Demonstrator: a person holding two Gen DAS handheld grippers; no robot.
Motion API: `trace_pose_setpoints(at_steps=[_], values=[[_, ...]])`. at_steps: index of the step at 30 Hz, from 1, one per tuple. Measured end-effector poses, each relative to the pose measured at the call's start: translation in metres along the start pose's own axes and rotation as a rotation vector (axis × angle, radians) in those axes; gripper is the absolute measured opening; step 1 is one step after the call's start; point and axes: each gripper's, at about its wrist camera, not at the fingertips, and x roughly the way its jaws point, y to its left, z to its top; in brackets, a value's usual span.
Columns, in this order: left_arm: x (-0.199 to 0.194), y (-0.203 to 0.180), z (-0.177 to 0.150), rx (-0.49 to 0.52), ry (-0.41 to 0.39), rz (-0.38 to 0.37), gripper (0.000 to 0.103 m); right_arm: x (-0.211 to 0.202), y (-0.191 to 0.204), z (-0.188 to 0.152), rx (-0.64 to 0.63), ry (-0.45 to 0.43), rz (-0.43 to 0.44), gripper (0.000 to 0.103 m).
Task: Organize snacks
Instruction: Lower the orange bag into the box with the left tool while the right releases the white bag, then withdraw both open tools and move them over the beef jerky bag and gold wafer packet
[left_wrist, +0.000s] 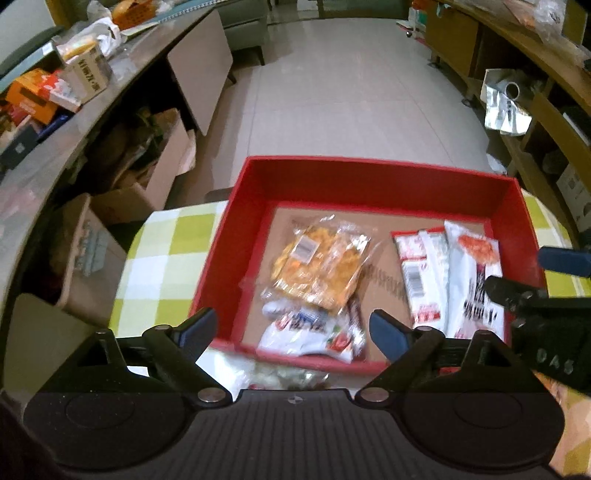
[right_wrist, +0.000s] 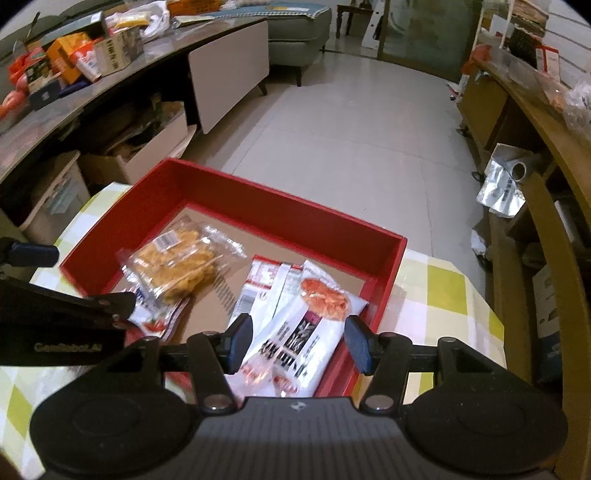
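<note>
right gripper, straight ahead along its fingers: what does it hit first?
Most likely the white snack packet with the red-orange picture, which lies in the red box directly between and beyond the right gripper's open fingers. Nothing shows in between, though depth is hard to judge through the fisheye.

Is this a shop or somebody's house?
Probably somebody's living room. There's a grey sofa, a long low table piled with boxes, a tiled floor, and a red box of snacks on a checked tablecloth.
</note>
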Motion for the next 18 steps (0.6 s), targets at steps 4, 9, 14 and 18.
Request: trace_pose_setpoints(at_steps=[4, 9, 14, 18], values=[[-0.004, 0.012, -0.016, -0.005, 0.021, 0.01, 0.094, -0.009, 0.009, -0.009, -0.033, 0.016, -0.006, 0.062], [0.0, 0.026, -0.038, -0.044, 0.093, -0.012, 0.094, -0.022, 0.023, -0.023, -0.078, 0.034, -0.003, 0.062], [0.001, 0.028, -0.05, -0.044, 0.114, -0.001, 0.094, -0.035, 0.029, -0.04, -0.095, 0.051, 0.013, 0.063], [0.004, 0.024, -0.053, -0.039, 0.133, -0.01, 0.094, -0.038, 0.027, -0.053, -0.089, 0.077, 0.013, 0.063]])
